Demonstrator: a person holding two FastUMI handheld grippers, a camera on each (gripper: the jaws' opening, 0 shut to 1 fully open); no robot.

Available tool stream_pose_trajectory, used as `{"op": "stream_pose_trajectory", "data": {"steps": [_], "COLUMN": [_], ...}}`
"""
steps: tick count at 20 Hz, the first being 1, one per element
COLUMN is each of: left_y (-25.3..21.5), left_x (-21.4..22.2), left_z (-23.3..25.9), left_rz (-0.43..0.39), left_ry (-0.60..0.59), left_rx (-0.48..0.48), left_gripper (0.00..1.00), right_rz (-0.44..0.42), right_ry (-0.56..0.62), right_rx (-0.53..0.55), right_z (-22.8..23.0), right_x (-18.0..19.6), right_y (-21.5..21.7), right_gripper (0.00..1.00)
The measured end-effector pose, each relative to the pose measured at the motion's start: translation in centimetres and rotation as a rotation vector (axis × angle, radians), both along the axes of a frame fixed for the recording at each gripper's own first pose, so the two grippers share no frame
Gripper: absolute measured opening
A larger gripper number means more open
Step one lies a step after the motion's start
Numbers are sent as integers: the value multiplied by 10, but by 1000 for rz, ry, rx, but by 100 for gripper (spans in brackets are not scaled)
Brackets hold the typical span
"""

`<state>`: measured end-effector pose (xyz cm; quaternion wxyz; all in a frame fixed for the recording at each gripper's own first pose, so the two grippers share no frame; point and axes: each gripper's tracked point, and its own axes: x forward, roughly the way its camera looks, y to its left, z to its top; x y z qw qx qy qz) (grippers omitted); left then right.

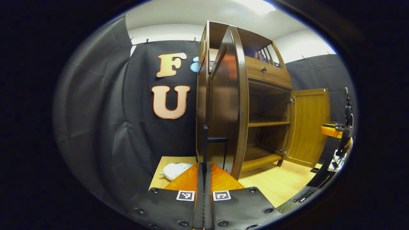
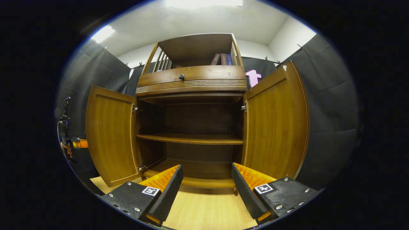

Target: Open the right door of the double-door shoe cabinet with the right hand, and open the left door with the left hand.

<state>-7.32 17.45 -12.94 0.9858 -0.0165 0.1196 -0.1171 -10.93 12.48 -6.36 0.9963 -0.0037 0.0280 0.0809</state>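
Observation:
The wooden shoe cabinet (image 2: 191,81) stands with both doors swung wide, showing bare shelves (image 2: 191,139). In the left gripper view the left door (image 1: 227,105) is seen edge-on right in front of me. My left gripper (image 1: 204,166) is shut on that door's thin dark bar handle (image 1: 217,140). The right door (image 1: 308,124) hangs open beyond it. In the right gripper view my right gripper (image 2: 206,179) is open and holds nothing, facing the cabinet's middle between the left door (image 2: 111,137) and the right door (image 2: 274,124), a short way back from both.
Books (image 2: 222,59) stand on the cabinet's top shelf above a drawer with a round knob (image 2: 181,76). A white soft toy (image 1: 174,169) lies on the pale wood floor (image 2: 207,210) left of the cabinet. Black cloth walls close in on every side.

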Motion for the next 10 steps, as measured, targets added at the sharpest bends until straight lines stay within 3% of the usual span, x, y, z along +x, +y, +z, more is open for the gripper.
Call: {"op": "stream_pose_trajectory", "data": {"steps": [2, 5, 6, 10], "left_y": [7, 8, 6, -13], "left_x": [-10, -26, -30, -43], "left_z": [7, 25, 32, 52], "left_rz": [37, 84, 95, 122], "left_ry": [-7, -24, -35, -53], "left_rx": [9, -2, 2, 13], "left_gripper": [6, 6, 7, 10], "right_rz": [3, 1, 0, 1], "right_ry": [-2, -7, -6, -5], "right_rx": [3, 4, 6, 5], "right_z": [0, 2, 2, 5], "right_x": [0, -1, -2, -1], "right_y": [2, -1, -2, -6], "right_gripper": [92, 92, 98, 92]}}
